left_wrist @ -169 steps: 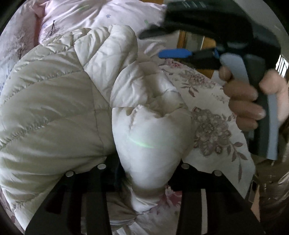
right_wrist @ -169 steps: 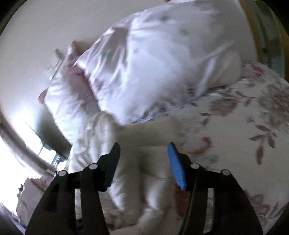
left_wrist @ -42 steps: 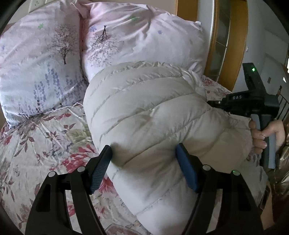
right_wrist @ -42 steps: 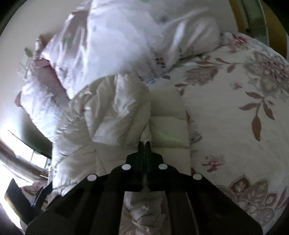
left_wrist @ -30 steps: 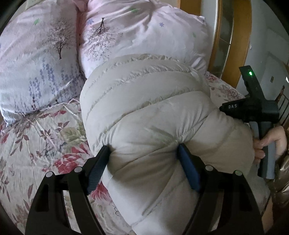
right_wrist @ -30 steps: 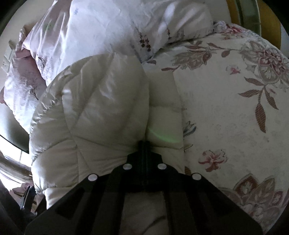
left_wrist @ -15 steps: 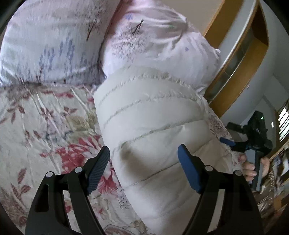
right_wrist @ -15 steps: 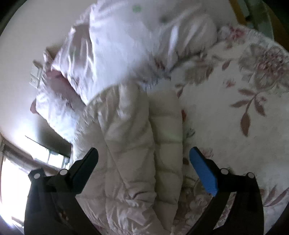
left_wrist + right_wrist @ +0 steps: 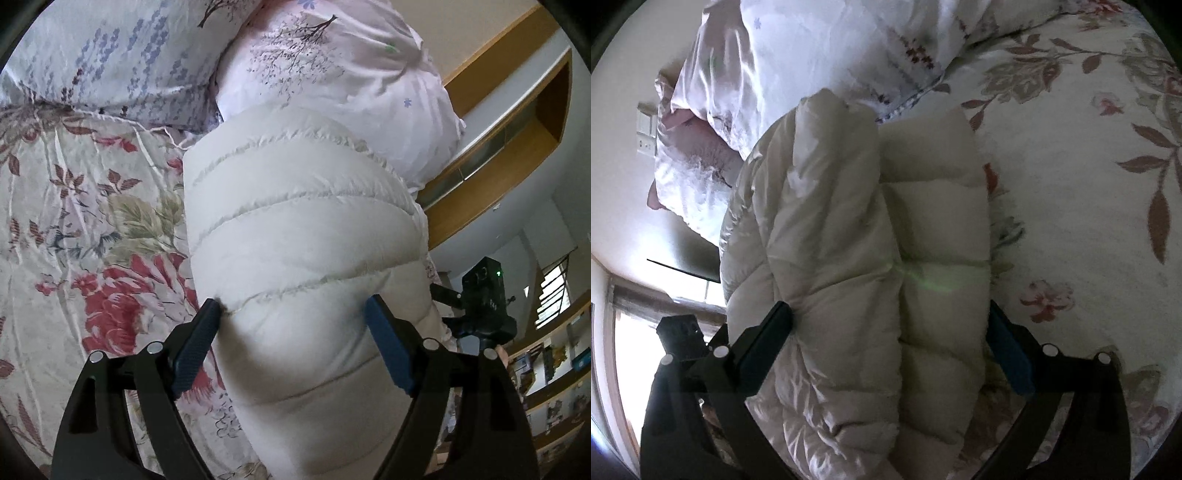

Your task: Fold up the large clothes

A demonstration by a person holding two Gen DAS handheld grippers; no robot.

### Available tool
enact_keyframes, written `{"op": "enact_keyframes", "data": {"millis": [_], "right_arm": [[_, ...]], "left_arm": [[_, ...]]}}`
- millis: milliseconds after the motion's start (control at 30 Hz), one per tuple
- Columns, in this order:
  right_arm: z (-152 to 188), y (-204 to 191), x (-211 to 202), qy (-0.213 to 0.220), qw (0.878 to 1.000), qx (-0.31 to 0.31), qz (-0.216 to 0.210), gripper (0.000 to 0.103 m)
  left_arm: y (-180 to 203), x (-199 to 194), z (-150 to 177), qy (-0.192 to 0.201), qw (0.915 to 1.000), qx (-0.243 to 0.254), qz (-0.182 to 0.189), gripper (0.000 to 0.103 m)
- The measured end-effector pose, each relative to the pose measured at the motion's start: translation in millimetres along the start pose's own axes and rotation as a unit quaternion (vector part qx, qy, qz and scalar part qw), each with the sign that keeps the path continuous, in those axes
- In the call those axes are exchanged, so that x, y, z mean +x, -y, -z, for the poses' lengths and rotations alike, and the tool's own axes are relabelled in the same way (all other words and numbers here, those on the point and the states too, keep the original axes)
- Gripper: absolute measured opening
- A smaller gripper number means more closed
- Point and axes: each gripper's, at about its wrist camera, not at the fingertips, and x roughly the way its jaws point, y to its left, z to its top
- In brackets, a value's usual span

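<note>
**Both grippers spread wide around folded puffer jacket**

Left gripper (image 9: pixel 293 334): released, jaws far apart, straddling the near end of the cream quilted puffer jacket (image 9: pixel 295 229). Left pad (image 9: pixel 195 347) touching the jacket's flank at a stitched seam; right blue pad (image 9: pixel 388 354) close against the other flank, contact hard to judge. No pinch on the fabric.

Right gripper (image 9: pixel 890 336): likewise released, jaws wide, bracketing the same jacket (image 9: pixel 849 236) from the opposite side. Dark finger (image 9: pixel 764 339) pressed against the thicker, rounded upper fold; blue pad (image 9: pixel 1008 350) sitting just beside the flatter lower layer, near the bedspread.

Jacket bundled into a plump, stacked roll, lying on the floral bedspread (image 9: pixel 85 229), far end up against two pale pink pillows (image 9: pixel 332 66) printed with trees and lavender sprigs. In the right wrist view, two layers visible: a puffy top fold leaning over a flatter panel, with a faint green glint across the seam. Bedspread (image 9: pixel 1089 184) open to the right of it, pillows (image 9: pixel 812 48) above.

Seen from the left wrist: right gripper's black body (image 9: pixel 484 295) with a small green light, beyond the jacket's right edge, in front of a wooden headboard frame (image 9: pixel 491 147). Seen from the right wrist: part of the left gripper's dark housing (image 9: pixel 681 336) at lower left, by a bright window (image 9: pixel 635 332).
</note>
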Motion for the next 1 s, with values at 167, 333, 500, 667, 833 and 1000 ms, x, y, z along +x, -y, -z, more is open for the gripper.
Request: {"op": "enact_keyframes", "data": {"millis": [167,333,500,667,833,1000], "right_arm": [[0,-2,9,-0.012,1.000,-0.003,-0.007,0.101],[-1,-4,19,-0.029,0.999,-0.008,-0.026,0.101],[2,-4,26,-0.046,0.998,-0.010,-0.048,0.101],[5,-10,31,-0.061,0.996,-0.025,-0.058,0.101],[6,-16,41,-0.069,0.994,-0.025,-0.078,0.090],[12,-16,42,-0.059,0.990,-0.008,-0.125,0.050]], "left_arm": [[-2,7,-1,-0.006,1.0000,-0.006,0.003,0.086],[11,13,0,-0.013,0.9991,0.029,-0.027,0.088],[8,18,-2,-0.022,0.9993,0.028,-0.014,0.091],[-3,18,-2,-0.026,0.9996,0.008,0.010,0.091],[-10,15,1,-0.023,0.9994,-0.006,0.027,0.089],[-18,7,1,-0.007,0.9983,-0.029,0.049,0.063]]}}
